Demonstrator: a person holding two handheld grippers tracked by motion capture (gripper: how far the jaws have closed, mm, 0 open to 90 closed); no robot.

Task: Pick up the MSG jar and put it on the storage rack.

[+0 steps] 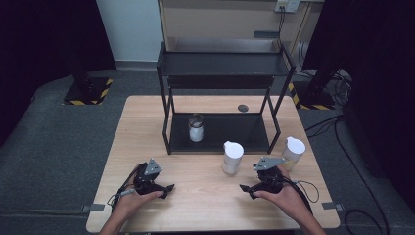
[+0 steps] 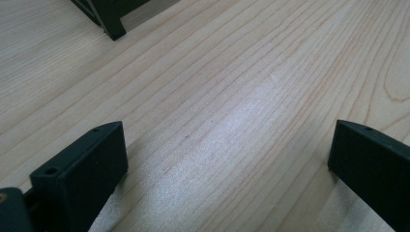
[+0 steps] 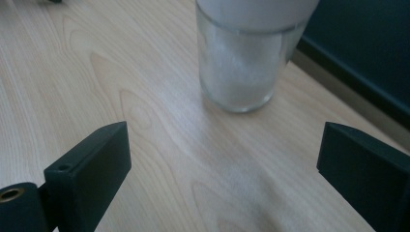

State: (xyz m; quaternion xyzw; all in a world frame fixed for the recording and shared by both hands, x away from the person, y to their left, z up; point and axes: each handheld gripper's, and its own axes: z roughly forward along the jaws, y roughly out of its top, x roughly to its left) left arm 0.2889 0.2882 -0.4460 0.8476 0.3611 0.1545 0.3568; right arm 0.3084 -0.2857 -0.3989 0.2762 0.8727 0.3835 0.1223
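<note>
Facing jar | ahead of right gripper jaws | untouched

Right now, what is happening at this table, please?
A person sits at the wooden table with tongs in each hand. The right tongs are open, and in their own view they point at a white-capped glass jar just ahead, not touching it. The left tongs are open above bare wood. A second capped jar stands beside the black shelf rack, and a third jar stands on its lower shelf.
</note>
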